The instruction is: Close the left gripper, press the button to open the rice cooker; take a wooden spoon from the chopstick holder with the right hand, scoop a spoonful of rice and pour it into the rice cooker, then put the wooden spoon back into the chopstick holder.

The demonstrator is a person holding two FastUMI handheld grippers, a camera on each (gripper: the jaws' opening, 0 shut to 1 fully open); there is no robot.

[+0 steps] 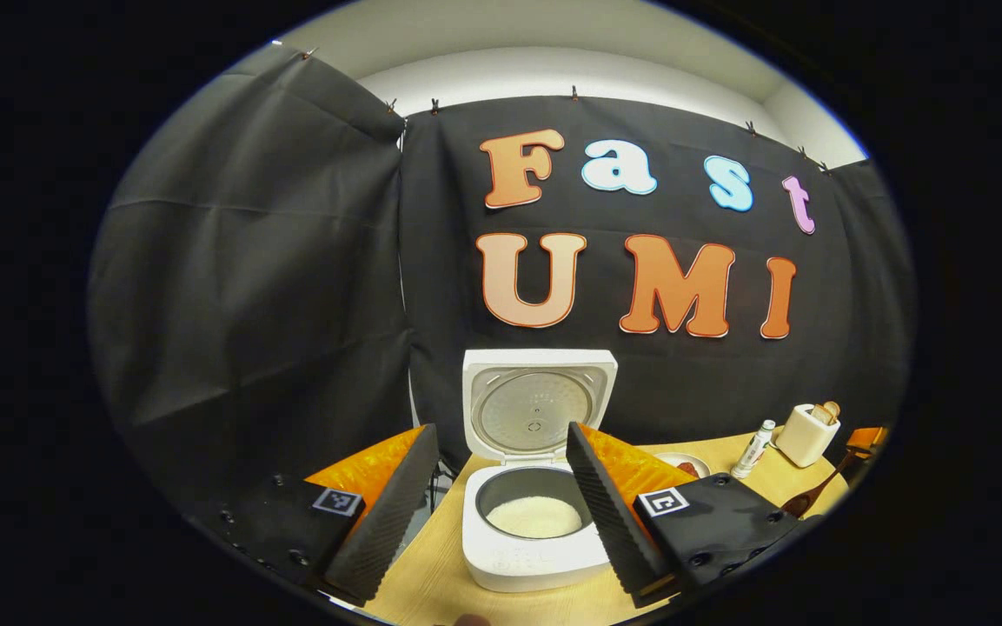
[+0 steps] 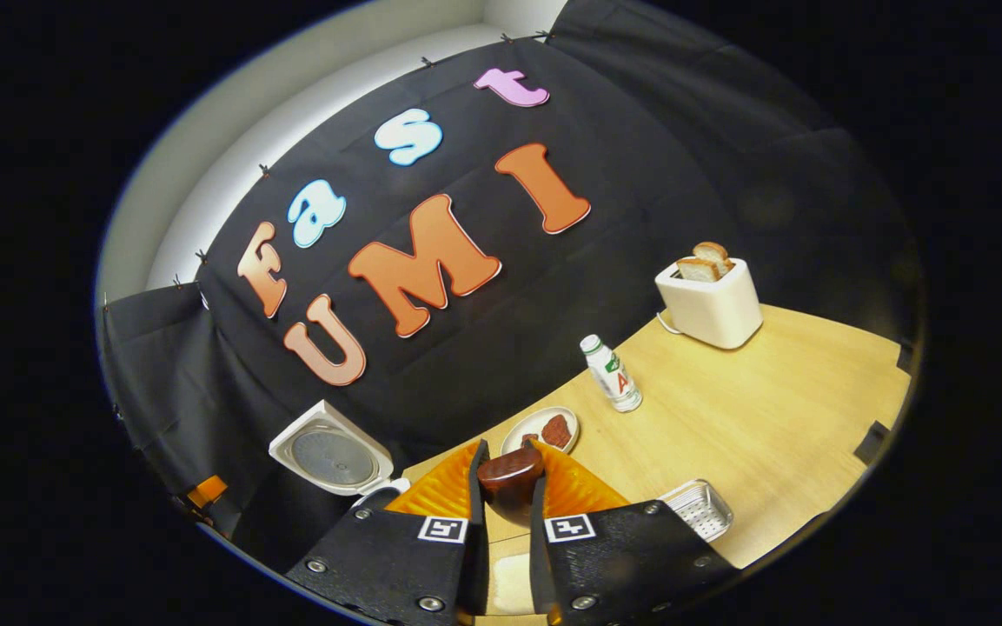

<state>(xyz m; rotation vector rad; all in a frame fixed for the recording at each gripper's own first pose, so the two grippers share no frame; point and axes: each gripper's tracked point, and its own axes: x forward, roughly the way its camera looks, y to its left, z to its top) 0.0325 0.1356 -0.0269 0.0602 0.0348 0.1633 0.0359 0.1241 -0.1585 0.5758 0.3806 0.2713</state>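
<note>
Nearest in the left gripper view: left gripper (image 1: 501, 430), fingers spread wide apart, gripping nothing. Just beyond, seen between the two fingers: cooker (image 1: 535, 556) on the table (image 1: 431, 574). Stands open, lid (image 1: 538, 404) tipped upright at the back, white rice (image 1: 535, 517) lying in the pot. Off to the right on the same table: plate (image 1: 683, 465), then bottle (image 1: 753, 448) standing upright, then toaster (image 1: 805, 435) with bread (image 1: 826, 411) sticking out of the top. At the far right edge: spoon (image 1: 818, 491), slanted, bowl end low above the table, handle running up toward the right gripper (image 1: 865, 437), well apart from the cooker. Cannot tell from here whether anything lies in the bowl. Nearest in the right gripper view: right gripper (image 2: 507, 452), fingers drawn close together and pinching the spoon (image 2: 509, 480), dark rounded bowl poking out just past the tips. Pale patch low between the fingers, too blurred to name. Left of the fingers: open cooker lid (image 2: 331, 452), partly hidden. Just beyond the tips: plate (image 2: 528, 426) with red-brown food (image 2: 557, 430). Farther back: bottle (image 2: 612, 376), upright, and toaster (image 2: 713, 304) with bread (image 2: 702, 261) near the wall. Right of the fingers: small mesh basket (image 2: 700, 509) on the table (image 2: 770, 409), apart from the rest
</note>
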